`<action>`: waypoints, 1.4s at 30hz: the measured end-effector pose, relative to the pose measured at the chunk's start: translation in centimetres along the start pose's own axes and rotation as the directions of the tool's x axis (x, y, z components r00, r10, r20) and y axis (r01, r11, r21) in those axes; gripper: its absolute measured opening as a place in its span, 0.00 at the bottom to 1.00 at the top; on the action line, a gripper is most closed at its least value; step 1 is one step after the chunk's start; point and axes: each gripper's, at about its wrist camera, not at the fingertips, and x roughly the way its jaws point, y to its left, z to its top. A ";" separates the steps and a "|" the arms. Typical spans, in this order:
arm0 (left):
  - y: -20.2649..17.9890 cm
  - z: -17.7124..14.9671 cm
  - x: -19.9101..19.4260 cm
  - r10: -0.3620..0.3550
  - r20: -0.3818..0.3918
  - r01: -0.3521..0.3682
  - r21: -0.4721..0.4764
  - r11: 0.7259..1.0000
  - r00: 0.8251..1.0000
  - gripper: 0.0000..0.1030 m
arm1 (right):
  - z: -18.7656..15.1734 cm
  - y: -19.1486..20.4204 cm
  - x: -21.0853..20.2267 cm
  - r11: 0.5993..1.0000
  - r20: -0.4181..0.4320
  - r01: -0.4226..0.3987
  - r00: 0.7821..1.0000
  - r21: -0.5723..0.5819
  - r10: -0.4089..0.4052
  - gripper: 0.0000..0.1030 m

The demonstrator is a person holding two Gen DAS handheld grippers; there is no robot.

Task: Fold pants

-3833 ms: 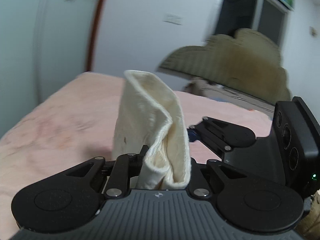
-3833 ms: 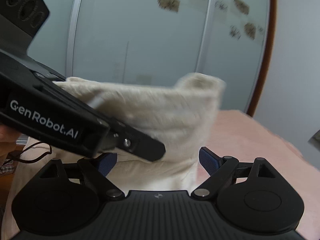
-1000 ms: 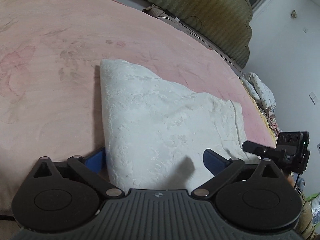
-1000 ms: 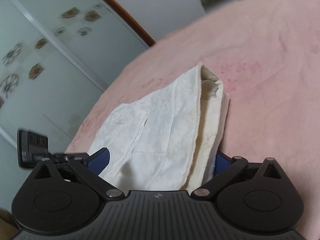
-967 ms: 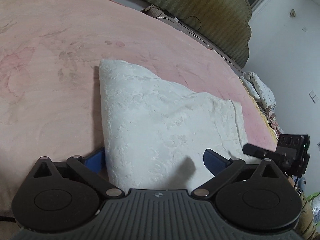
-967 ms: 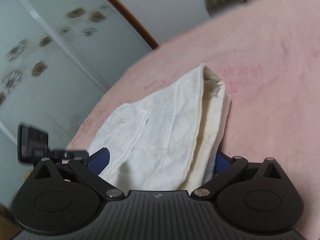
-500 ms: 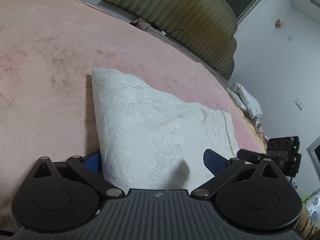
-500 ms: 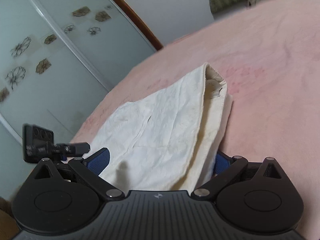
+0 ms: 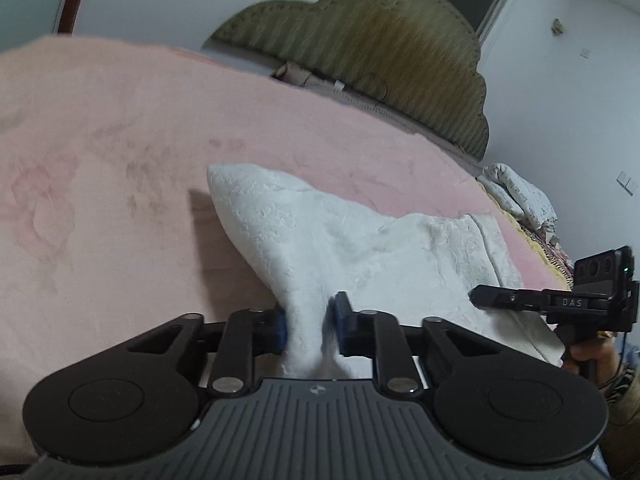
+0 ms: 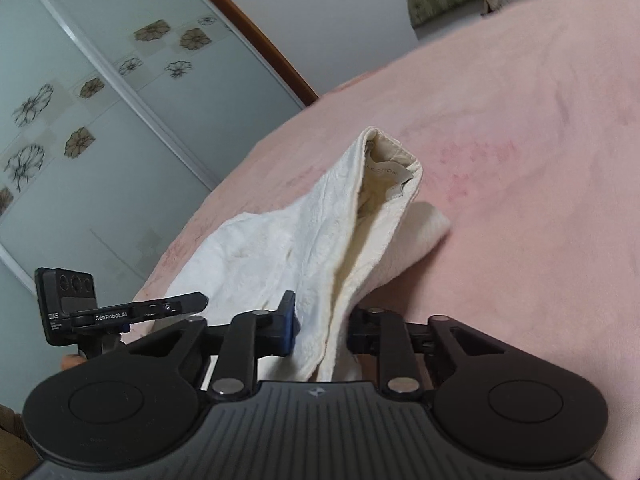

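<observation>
A folded cream-white textured pair of pants (image 9: 360,248) lies on a pink plush bedspread (image 9: 120,160) before an olive scalloped headboard (image 9: 380,52), somewhat blurred. The left gripper (image 9: 310,322) and right gripper (image 10: 320,330) are closing, each pinching the pants' near edge. Frosted flower-patterned sliding doors (image 10: 80,120) stand beyond.

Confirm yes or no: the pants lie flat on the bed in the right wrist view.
No. The pants are bunched and rise off the pink bed where the right gripper is closing on them.
</observation>
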 end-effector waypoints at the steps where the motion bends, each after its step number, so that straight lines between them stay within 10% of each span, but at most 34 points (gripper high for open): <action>1: -0.3 0.0 -0.4 0.000 0.022 -0.001 0.012 1.000 1.000 0.15 | 0.1 0.8 -0.2 0.999 0.003 0.010 1.000 -0.034 -0.010 0.19; 13: 0.3 7.4 -1.5 0.092 0.173 -0.120 0.160 0.980 0.981 0.14 | 7.4 4.9 4.6 0.971 0.055 -0.038 0.997 -0.234 0.052 0.19; 24: 7.9 14.3 6.4 0.239 0.029 -0.240 0.061 0.969 0.971 0.16 | 14.2 0.3 16.3 0.983 -0.012 0.030 0.999 -0.179 -0.033 0.23; 29: 10.2 13.7 6.6 0.272 -0.018 -0.272 -0.018 0.962 0.962 0.49 | 13.3 -2.4 16.7 0.994 -0.071 0.091 0.993 -0.066 -0.096 0.35; 35: 9.0 12.3 1.7 0.351 0.026 -0.351 0.020 0.936 0.936 0.88 | 11.0 -0.4 10.5 0.965 0.103 0.217 0.974 -0.149 -0.203 0.36; 39: 7.3 10.5 1.9 0.383 0.006 -0.381 0.133 0.915 0.924 0.94 | 9.0 1.4 9.4 0.979 0.060 -0.018 0.998 -0.201 0.031 0.34; 42: 7.4 9.7 2.9 0.440 -0.005 -0.432 0.182 0.884 0.898 0.96 | 8.0 1.9 11.1 0.957 -0.016 0.127 0.991 -0.261 -0.136 0.33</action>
